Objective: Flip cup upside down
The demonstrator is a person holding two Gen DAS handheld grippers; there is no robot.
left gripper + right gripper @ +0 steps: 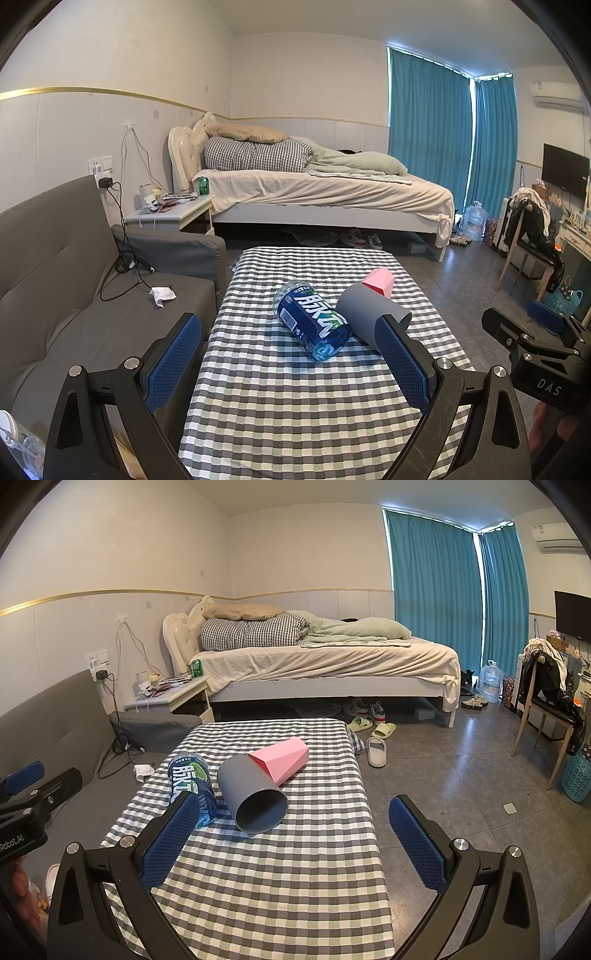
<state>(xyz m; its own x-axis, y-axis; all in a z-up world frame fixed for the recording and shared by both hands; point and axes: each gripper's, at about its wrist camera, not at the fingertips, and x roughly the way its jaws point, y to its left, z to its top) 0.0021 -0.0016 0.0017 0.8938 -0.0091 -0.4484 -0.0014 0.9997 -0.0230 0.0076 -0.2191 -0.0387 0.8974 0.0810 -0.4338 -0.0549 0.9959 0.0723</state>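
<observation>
A grey cup (pixel 251 794) lies on its side on the checked table (pixel 266 878), its open mouth toward me; it also shows in the left wrist view (pixel 365 314). A pink faceted cup (pixel 282 758) lies on its side just behind it, also seen in the left wrist view (pixel 378 280). A blue-labelled bottle (pixel 312 319) lies on its side left of the grey cup, and shows in the right wrist view (pixel 190 786). My left gripper (pixel 291 332) is open and empty, nearer than the bottle. My right gripper (pixel 295 812) is open and empty, nearer than the grey cup.
A grey sofa (pixel 92 295) runs along the table's left side. A bed (pixel 325 664) and a nightstand (pixel 170 698) stand beyond the table. Slippers (pixel 376 751) lie on the tiled floor to the right. A chair (pixel 546 709) stands at far right.
</observation>
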